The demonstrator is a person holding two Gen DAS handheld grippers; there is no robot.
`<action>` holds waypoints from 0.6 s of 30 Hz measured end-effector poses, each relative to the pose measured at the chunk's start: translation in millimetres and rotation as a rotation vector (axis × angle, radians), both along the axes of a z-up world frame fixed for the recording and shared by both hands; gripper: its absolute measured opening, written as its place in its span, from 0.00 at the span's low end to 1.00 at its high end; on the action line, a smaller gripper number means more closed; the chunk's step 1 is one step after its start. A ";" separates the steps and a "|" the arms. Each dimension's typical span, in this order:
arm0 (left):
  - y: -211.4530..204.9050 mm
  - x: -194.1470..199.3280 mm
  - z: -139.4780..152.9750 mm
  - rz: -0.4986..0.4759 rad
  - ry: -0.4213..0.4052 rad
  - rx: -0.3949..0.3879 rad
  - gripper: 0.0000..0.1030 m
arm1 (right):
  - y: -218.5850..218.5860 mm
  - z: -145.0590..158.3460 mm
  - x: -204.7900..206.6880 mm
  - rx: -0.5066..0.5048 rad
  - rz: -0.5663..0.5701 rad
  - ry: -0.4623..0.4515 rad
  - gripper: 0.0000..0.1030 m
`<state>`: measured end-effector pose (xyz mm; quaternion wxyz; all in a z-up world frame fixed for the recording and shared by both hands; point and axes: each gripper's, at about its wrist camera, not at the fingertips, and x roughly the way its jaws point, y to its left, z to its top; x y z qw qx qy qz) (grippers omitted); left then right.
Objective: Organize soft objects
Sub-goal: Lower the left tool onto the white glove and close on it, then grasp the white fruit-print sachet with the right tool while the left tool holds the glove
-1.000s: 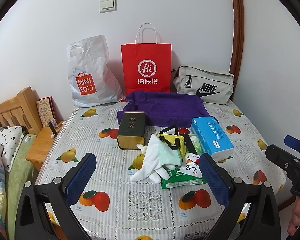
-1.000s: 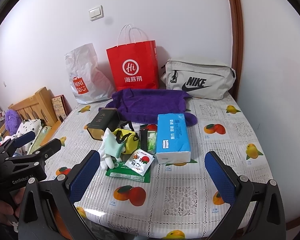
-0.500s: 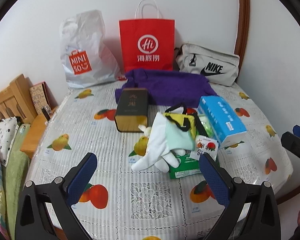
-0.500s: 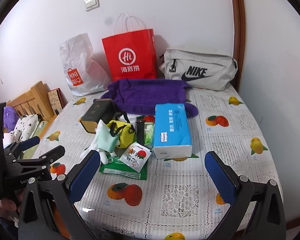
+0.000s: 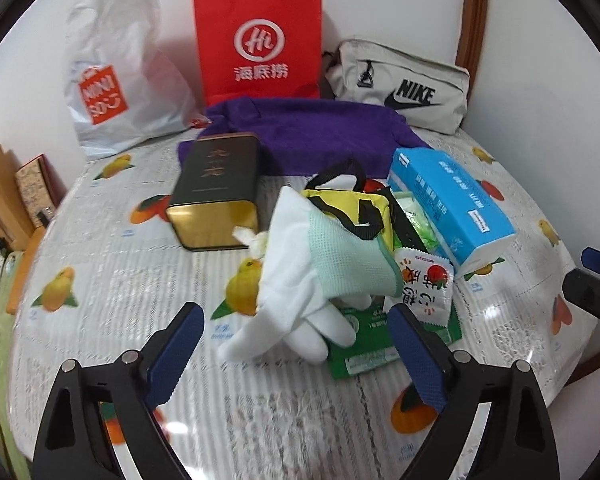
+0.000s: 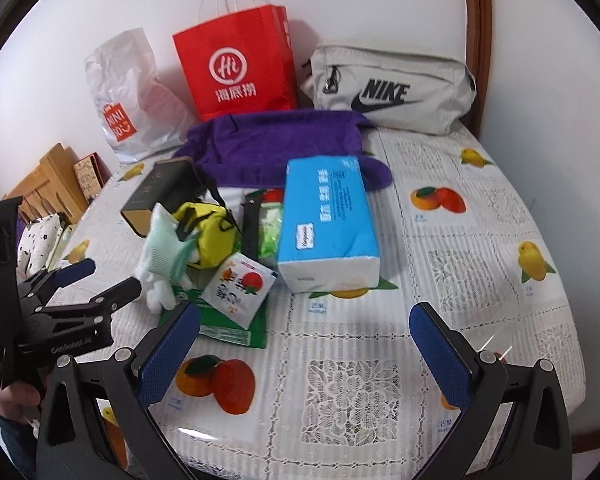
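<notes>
A white and mint glove (image 5: 300,280) lies on a pile in the middle of the table, over a yellow pouch (image 5: 356,208) and a green packet (image 5: 364,352). It also shows in the right wrist view (image 6: 164,256). A purple towel (image 5: 320,132) lies behind. A blue tissue pack (image 6: 328,220) lies to the right. My left gripper (image 5: 296,356) is open and empty, just short of the glove's fingers. My right gripper (image 6: 304,356) is open and empty over the table's front, in front of the tissue pack.
A dark tin box (image 5: 216,192) lies left of the pile. A snack sachet (image 6: 240,284) rests on the green packet. A white Miniso bag (image 5: 116,76), a red paper bag (image 5: 260,40) and a grey Nike bag (image 5: 400,84) stand along the wall. A bed (image 6: 40,236) is at the left.
Both grippers have moved forward toward the pile, so it looks larger. The left gripper has come close to the glove. Both stay open.
</notes>
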<state>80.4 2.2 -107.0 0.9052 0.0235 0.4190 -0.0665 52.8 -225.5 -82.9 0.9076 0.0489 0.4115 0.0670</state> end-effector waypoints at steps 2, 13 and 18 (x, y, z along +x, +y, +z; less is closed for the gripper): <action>-2.1 9.2 -4.1 -0.018 0.000 -0.016 0.90 | -1.9 -6.1 4.4 0.000 -0.004 0.008 1.00; -3.1 38.5 -31.1 -0.115 0.070 -0.111 0.22 | 6.5 -31.4 26.0 0.008 0.038 0.051 1.00; 15.4 28.2 -23.6 -0.107 0.046 -0.144 0.13 | 21.7 -42.5 34.1 0.029 0.079 0.070 0.99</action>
